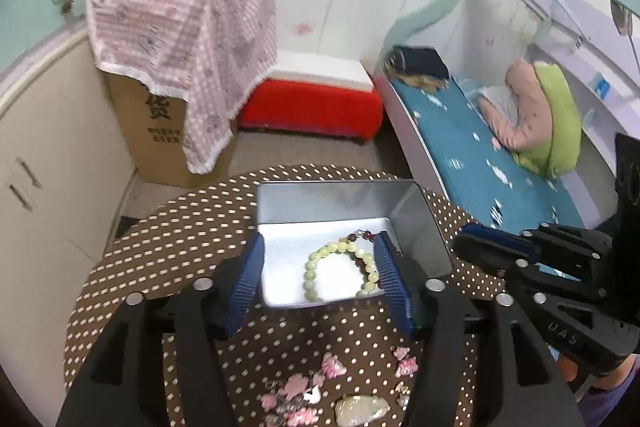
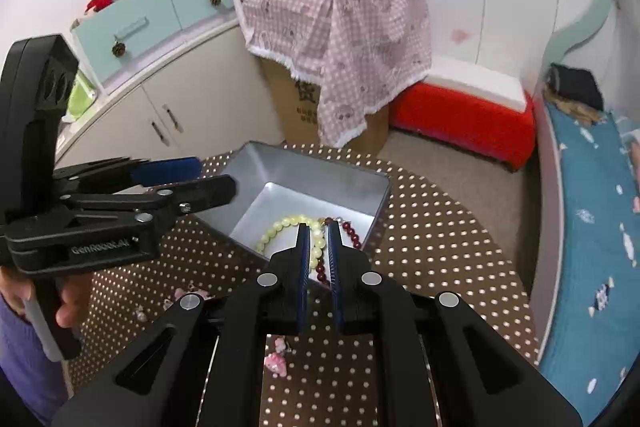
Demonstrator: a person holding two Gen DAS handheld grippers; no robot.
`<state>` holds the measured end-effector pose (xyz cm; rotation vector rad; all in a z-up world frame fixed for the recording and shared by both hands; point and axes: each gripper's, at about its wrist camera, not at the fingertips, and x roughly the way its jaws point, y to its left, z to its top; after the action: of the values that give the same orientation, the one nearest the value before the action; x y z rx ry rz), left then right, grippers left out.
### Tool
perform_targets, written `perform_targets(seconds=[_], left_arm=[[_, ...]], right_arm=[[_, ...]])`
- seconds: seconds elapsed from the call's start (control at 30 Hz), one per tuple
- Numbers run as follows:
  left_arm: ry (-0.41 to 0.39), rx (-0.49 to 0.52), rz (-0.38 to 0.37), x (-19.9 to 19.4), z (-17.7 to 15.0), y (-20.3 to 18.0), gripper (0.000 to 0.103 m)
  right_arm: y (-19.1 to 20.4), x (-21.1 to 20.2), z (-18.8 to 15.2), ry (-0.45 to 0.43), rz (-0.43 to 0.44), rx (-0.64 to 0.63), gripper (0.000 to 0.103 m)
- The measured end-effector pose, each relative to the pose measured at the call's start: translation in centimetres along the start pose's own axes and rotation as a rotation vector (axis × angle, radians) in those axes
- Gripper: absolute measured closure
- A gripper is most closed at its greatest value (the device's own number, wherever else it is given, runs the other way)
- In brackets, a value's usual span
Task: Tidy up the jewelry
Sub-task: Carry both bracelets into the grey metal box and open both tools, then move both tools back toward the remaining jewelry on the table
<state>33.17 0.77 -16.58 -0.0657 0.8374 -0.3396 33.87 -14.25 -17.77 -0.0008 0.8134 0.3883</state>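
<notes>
- The round table (image 1: pixel 168 247), covered in brown cloth with pale dots, carries everything; a silver metal tin (image 1: pixel 344 203) stands open toward its far edge.
- Inside the tin lie two bead bracelets: a pale green bracelet (image 1: pixel 320 259) on the tin floor and a dark red bracelet (image 2: pixel 352 231) beside it toward the tin's right wall, the two overlapping.
- A cardboard box (image 2: pixel 300 107) on the floor beyond the table bears printed Chinese characters too blurred to read; a pink checked cloth (image 2: pixel 340 39) drapes over it.
- The left gripper (image 1: pixel 320 267) is held over the tin's near edge, its blue ribbed fingers (image 1: pixel 248 279) well apart with the green bracelet seen between them; its side reads "GenRobot.AI" in the right wrist view.
- The right gripper (image 2: pixel 319 251) points down into the tin from the table's near right side, its fingers nearly together with a narrow gap, gripping nothing; beads show in that gap.
- Pink charm jewelry (image 1: pixel 300 387) and a pale stone pendant (image 1: pixel 360 407) lie loose at the table's near edge.
</notes>
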Motion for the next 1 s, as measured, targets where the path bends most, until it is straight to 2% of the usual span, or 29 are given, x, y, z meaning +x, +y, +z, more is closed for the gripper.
perform_targets(seconds=[0.03,0.07,0.1,0.23,0.3,0.4,0.53,0.7,1.0], left_arm=[[-0.016,-0.004,0.008,-0.7,-0.2,0.1,0.040],[-0.045,-0.012,0.025,-1.8,-0.6,0.3,0.037],[-0.068,-0.013,0.041,-2.8,-1.0,0.4,0.035],[-0.172,-0.008,0.106,-7.3,-3.0,0.7,0.024],[-0.212,-0.011,0.129,-9.2,-4.1,0.8,0.022],[-0.249,-0.008,0.148,-11.4,-5.8,0.9,0.019],[-0.260,0.000,0.180,-13.0,-8.0,1.2,0.019],[-0.230,-0.003,0.183,-13.3,-10.6,2.3,0.019],[-0.134,-0.011,0.190,-10.4,-14.6,3.9,0.019]], right_arm=[[0.2,-0.7,0.0,-0.016,-0.012,-0.003,0.080],[0.5,-1.5,-0.1,-0.035,-0.023,-0.007,0.065],[1.0,-2.7,-0.3,-0.060,-0.043,-0.014,0.055],[2.5,-6.1,-1.2,-0.128,-0.078,-0.035,0.052],[3.5,-8.0,-2.1,-0.169,-0.097,-0.041,0.045],[4.5,-10.0,-3.2,-0.206,-0.112,-0.043,0.043],[5.3,-11.6,-4.9,-0.226,-0.143,-0.033,0.041],[5.9,-11.7,-7.1,-0.208,-0.144,-0.012,0.038],[5.9,-8.4,-10.7,-0.106,-0.152,0.018,0.038]])
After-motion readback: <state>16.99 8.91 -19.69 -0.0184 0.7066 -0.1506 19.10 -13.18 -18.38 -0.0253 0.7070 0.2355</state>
